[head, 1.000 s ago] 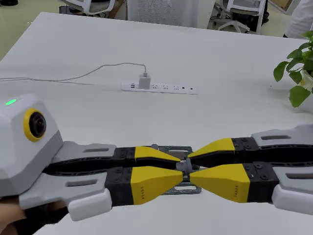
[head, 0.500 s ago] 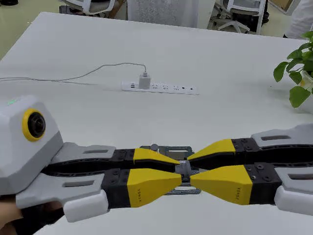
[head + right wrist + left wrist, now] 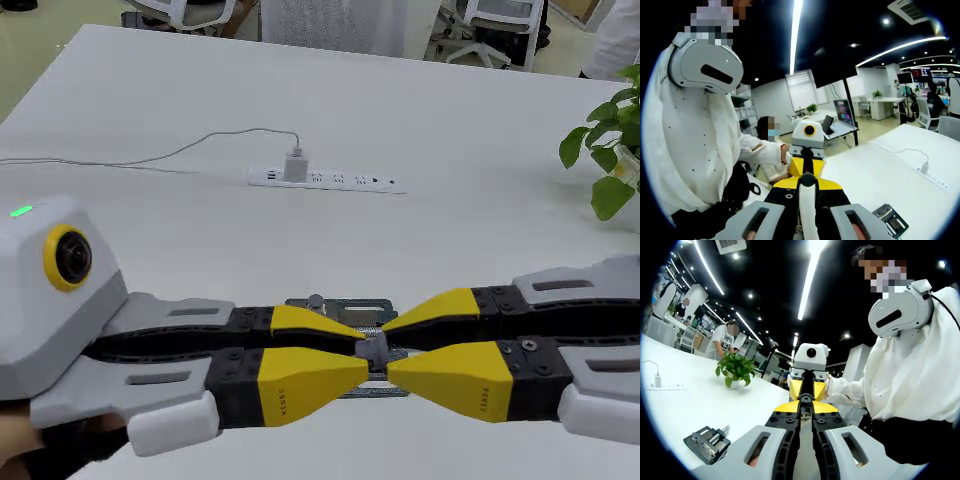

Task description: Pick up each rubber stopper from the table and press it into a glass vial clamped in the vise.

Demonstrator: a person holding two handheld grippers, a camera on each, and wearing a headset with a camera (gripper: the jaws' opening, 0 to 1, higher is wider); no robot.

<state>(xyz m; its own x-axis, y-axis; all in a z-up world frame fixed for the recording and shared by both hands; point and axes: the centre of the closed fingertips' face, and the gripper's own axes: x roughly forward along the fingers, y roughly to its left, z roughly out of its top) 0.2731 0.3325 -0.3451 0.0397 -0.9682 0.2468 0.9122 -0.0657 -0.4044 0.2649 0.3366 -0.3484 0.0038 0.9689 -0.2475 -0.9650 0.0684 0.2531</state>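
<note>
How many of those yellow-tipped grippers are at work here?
2. The left gripper reaches in from the left and the right gripper from the right; their tips meet, with the vise showing just behind them in the head view.

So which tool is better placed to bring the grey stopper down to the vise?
Right, probably: its own view shows the stopper at the tips of the right tool, over the vise.

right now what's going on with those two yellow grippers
A person holds the left hand-held gripper and the right hand-held gripper tip to tip over a small vise on the white table. A small grey piece, probably a rubber stopper, sits between the tips. I cannot tell which one grips it, or whether the vise holds a vial.
</note>
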